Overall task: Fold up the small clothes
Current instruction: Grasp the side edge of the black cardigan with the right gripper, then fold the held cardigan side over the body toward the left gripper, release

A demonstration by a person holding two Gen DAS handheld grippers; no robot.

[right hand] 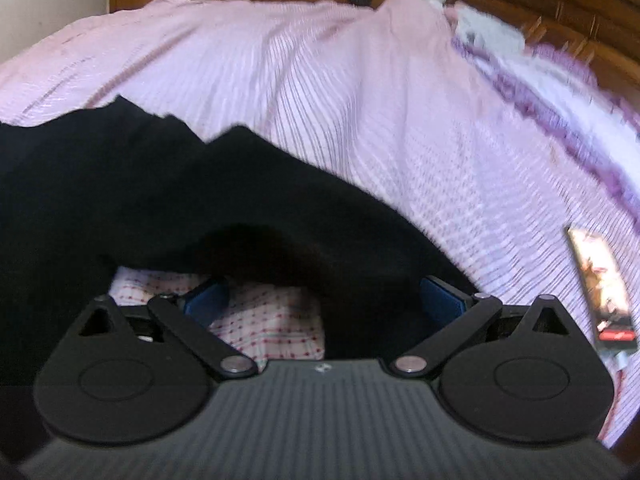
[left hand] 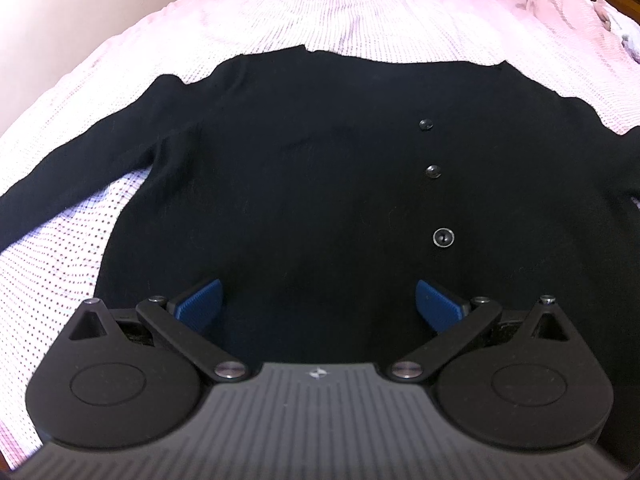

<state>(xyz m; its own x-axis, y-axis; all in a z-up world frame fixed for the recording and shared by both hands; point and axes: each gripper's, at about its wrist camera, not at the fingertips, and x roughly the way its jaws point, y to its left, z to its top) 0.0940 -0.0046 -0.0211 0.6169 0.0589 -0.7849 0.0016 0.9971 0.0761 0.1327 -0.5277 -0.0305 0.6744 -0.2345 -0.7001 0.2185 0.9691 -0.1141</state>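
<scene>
A black buttoned cardigan (left hand: pixel 312 168) lies spread flat on the pink bedspread (left hand: pixel 320 12), with three buttons (left hand: pixel 433 171) in a row right of centre and its left sleeve (left hand: pixel 76 160) stretched to the left. My left gripper (left hand: pixel 319 306) hovers over the cardigan's near hem, open, blue pads wide apart and nothing between them. In the right wrist view the cardigan's right sleeve (right hand: pixel 280 200) runs across the frame. My right gripper (right hand: pixel 322 300) is open at the sleeve's near edge, with a fold of black cloth between its fingers. That view is blurred.
A phone (right hand: pixel 600 288) with a lit screen lies on the bedspread to the right of my right gripper. Crumpled pink bedding (left hand: pixel 580 4) and pale cloth pile up at the far right. A wooden headboard (right hand: pixel 560 4) and wooden doors stand behind the bed.
</scene>
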